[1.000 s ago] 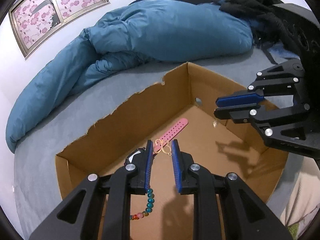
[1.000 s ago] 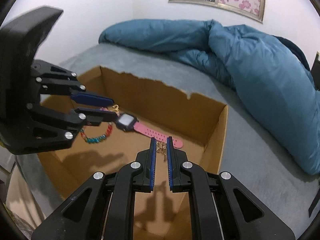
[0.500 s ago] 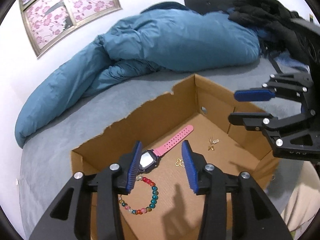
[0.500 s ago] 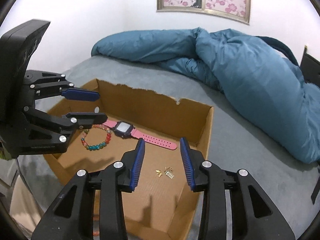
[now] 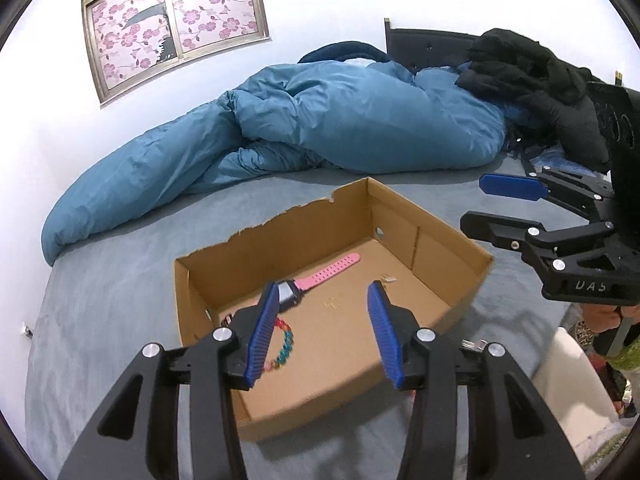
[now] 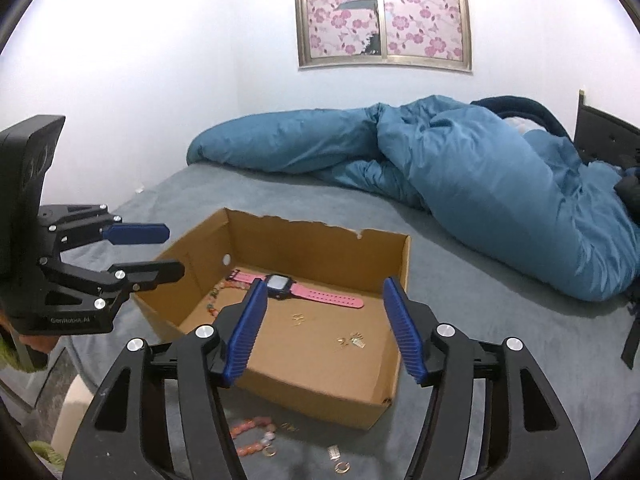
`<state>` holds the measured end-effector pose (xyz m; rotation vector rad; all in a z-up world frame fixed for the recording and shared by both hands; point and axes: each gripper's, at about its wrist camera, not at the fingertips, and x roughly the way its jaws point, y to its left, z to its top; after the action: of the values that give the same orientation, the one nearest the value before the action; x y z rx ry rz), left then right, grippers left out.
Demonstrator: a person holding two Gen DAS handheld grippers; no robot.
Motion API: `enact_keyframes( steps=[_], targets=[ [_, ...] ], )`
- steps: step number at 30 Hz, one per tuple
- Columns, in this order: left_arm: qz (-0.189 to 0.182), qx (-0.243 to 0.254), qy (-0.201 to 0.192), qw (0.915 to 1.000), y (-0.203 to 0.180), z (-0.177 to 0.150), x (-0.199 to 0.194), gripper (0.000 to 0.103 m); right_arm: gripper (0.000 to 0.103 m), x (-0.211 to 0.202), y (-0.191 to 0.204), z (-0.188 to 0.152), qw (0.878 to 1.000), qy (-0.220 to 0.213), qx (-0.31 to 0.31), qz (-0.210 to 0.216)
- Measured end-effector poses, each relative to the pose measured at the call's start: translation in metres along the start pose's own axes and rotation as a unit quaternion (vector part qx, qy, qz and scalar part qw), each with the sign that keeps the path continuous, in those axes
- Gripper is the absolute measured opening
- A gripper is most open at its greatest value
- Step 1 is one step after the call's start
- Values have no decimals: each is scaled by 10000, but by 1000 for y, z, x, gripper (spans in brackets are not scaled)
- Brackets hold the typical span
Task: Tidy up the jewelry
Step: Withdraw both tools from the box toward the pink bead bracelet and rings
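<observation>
Both tools have been lifted up and back from the box floor since a second ago; more of the bed and box is now seen in each wrist view. Left tool (image 5: 326, 332) is held above the near edge of the cardboard box (image 5: 452, 256), pitched down toward it. Its jaws have just been opening and now stand apart with nothing between them. Right tool (image 6: 324, 326) is held likewise over the box's near wall (image 6: 320, 394), angled down, jaws just opened wider, nothing gripped. Each tool is seen side-on in the other's view, pads apart.

Jewelry placement:
- Pink watch (image 6: 298, 293) lies flat on the box floor along the far wall.
- Bead bracelet (image 5: 282, 350) lies in the box beside the watch face, partly hidden by the left tool's finger.
- Small gold charm (image 6: 297, 319) lies loose on the floor near mid-box; it was between the right jaws earlier.
- Gold earrings (image 6: 354, 340) lie near the box's right wall.
- Pink bead bracelet (image 6: 252, 436) and a few gold rings (image 6: 342, 467) lie outside the box on the grey bed (image 6: 500, 320), just beside its near wall.

Blue duvet (image 5: 340, 120) is bunched along the wall, well apart from the box.
</observation>
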<state>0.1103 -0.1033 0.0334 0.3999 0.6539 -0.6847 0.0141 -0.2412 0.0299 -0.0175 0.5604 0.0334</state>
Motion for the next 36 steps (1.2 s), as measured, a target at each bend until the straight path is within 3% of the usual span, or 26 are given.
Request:
enact_keyframes(
  steps=[13, 36],
  targets=[
    [-60, -309, 110, 9994, -13, -34, -32, 46, 66, -31, 24, -27, 9999, 67, 5, 108],
    [125, -600, 493, 9969, -7, -65, -15, 46, 74, -24, 42, -55, 9992, 382, -91, 107]
  ],
)
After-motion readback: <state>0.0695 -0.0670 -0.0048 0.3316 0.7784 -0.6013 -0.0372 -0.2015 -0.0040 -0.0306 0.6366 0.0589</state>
